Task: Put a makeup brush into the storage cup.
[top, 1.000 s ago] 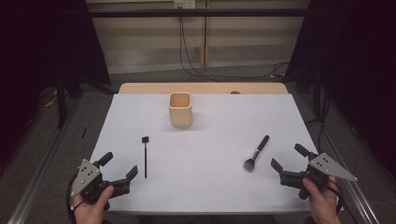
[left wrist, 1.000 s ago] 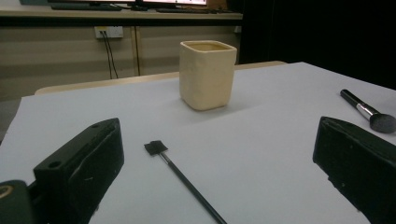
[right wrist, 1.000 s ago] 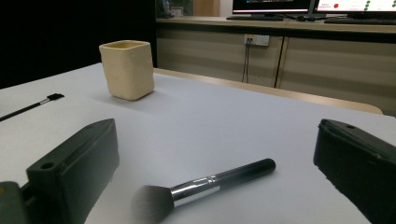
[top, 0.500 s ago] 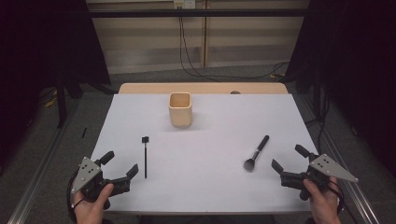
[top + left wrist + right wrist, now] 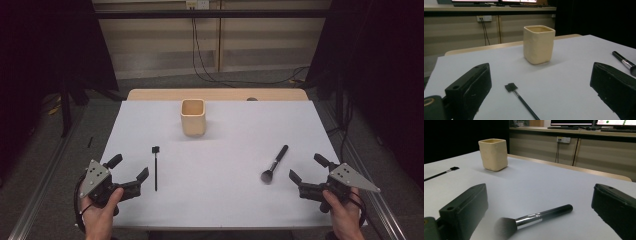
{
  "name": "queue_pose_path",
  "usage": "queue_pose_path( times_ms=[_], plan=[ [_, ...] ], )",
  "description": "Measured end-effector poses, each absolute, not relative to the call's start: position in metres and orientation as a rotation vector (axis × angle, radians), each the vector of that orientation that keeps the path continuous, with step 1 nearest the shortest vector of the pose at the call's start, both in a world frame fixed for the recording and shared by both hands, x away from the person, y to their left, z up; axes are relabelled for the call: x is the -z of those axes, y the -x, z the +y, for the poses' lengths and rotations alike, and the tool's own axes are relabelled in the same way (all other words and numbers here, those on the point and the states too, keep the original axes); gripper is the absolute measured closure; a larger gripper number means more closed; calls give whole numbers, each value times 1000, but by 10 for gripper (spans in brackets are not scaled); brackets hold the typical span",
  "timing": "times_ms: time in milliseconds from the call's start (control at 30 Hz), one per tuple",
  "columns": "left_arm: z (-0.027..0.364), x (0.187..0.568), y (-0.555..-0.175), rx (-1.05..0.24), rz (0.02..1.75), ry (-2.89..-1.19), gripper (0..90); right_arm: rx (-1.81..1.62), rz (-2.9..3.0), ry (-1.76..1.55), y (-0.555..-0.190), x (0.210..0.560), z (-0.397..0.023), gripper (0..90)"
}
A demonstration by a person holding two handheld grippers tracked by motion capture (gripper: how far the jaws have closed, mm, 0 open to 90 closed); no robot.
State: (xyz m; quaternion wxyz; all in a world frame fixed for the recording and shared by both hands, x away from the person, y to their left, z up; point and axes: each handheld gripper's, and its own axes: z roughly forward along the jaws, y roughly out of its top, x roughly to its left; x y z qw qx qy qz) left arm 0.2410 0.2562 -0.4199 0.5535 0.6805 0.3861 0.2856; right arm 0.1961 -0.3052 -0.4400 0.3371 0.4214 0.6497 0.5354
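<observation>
— White sheeting covered the surface (image 5: 215,195), didn't it? What lay on it?

— It did. A cream square cup (image 5: 193,117) stood upright toward the far side, near the middle. A thin black applicator (image 5: 155,167) with a small square tip lay flat on the left part, tip pointing away from the person. A black-handled powder brush (image 5: 274,163) lay flat on the right part, bristles toward the near edge, handle angled away to the right.

— And the claws?

— The left claw (image 5: 128,168) sat at the near left corner, held in the person's left hand (image 5: 97,217), jaws spread wide and gripping nothing. The applicator lay just beside it, to its right, not touching. In the left gripper view the applicator's tip rested between the two black jaws, farther out, with the cup beyond it.

— The right one?

— The right claw (image 5: 306,167) was at the near right corner, held in the right hand (image 5: 345,215), jaws also wide apart and empty. The brush's bristles lay near it, to its left, apart from it. In the right gripper view the brush lay crosswise between the jaws, the cup well beyond on the left
</observation>
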Motion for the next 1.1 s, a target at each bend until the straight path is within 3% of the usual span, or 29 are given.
queue_pose_path(
  times_ms=[467, 1100],
  plan=[
    [241, 409, -271, -650, 852, -1628, 33, -1394, 1705, -1096, -199, 441, -305, 1],
    [241, 404, -307, -669, 908, -1658, 29, -1382, 1713, -1101, -197, 441, -302, 1]
  ],
)
